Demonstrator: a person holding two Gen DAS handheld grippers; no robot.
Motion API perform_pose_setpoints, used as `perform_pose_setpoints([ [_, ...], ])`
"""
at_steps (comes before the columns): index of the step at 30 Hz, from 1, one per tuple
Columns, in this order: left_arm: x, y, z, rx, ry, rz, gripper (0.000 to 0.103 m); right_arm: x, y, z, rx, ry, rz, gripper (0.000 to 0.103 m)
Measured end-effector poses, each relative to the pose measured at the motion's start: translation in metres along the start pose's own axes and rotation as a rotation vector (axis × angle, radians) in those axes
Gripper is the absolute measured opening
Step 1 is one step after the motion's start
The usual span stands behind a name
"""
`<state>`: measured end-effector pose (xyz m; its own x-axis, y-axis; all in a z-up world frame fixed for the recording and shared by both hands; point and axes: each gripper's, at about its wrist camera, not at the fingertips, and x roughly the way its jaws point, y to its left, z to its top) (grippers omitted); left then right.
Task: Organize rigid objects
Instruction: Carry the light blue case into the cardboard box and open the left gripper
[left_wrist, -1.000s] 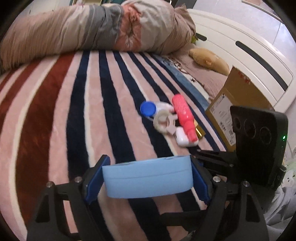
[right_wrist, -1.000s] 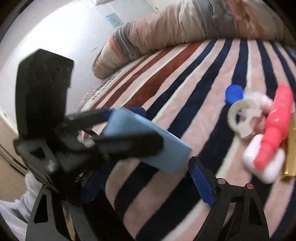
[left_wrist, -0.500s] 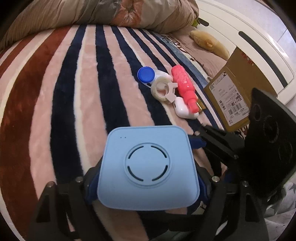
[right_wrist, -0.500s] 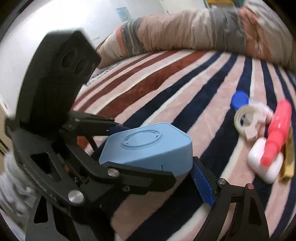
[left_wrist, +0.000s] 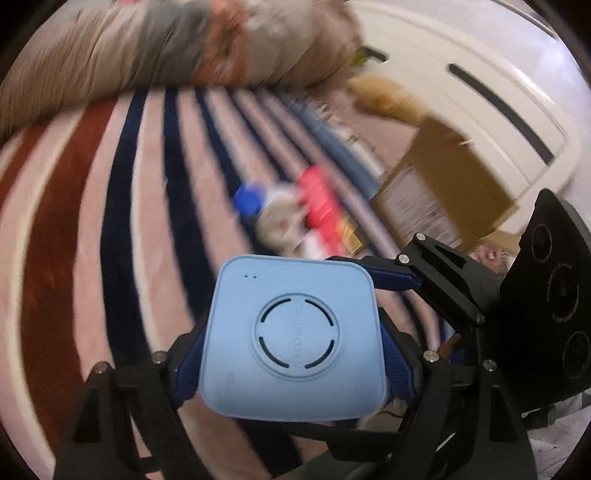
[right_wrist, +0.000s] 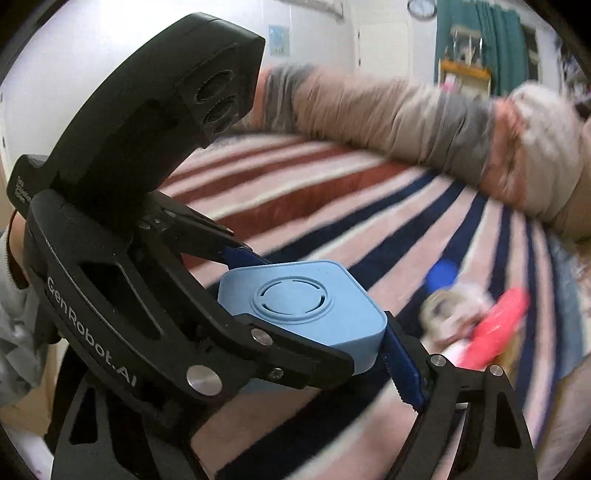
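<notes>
Gripping the box (left_wrist: 295, 339) in the left gripper (left_wrist: 295, 369), blue pads (left_wrist: 188, 369) clenched on two opposite sides, round vented face up toward the lens

Holding that box clear above the blanket (left_wrist: 74, 221), over the near navy and pink stripes, tilted a little

Reaching in with the right gripper (right_wrist: 295, 354) from the blanket's right side, one blue pad (right_wrist: 400, 354) pressed against a corner of the box; cannot tell whether clamped on it or loose, with the other finger hidden behind the left tool

Lying on the blanket, farther along the stripes, in one blurred heap:
- a blue cap (left_wrist: 246, 199) at the heap's left end
- a pale tape ring (right_wrist: 439, 310) beside it
- a red tube (left_wrist: 321, 199) to the right of those
- something gold (left_wrist: 352, 236) just past the tube, toward the blanket's right edge

Standing at the right edge of the blanket, a brown carton (left_wrist: 443, 184) with a printed label facing in

Bunched along the far edge of the blanket, a rolled quilt (left_wrist: 166, 48) in beige, grey and rust

Smeared by motion everywhere on the blanket, so no finer detail to give on the heap
</notes>
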<state>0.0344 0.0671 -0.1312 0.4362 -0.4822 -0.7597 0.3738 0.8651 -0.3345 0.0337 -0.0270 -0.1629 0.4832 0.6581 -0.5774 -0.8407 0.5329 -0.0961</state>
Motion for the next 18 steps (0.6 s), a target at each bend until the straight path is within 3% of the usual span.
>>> perform_pose_setpoints([
  [4,-0.029,-0.063,0.048,0.158,-0.089,-0.009,0.079,-0.06,-0.008,0.028,-0.067,-0.082,-0.125,0.082],
  [8,-0.023,-0.133,0.099,0.318,-0.11,-0.052,0.079,-0.124,-0.039,0.04,-0.056,-0.13,-0.263,0.082],
  [14,0.065,-0.231,0.153,0.472,0.035,-0.175,0.079,-0.193,-0.123,0.008,0.119,-0.06,-0.43,0.082],
  [18,0.11,-0.257,0.166,0.484,0.117,-0.202,0.079,-0.205,-0.167,-0.023,0.224,-0.012,-0.456,0.082],
])
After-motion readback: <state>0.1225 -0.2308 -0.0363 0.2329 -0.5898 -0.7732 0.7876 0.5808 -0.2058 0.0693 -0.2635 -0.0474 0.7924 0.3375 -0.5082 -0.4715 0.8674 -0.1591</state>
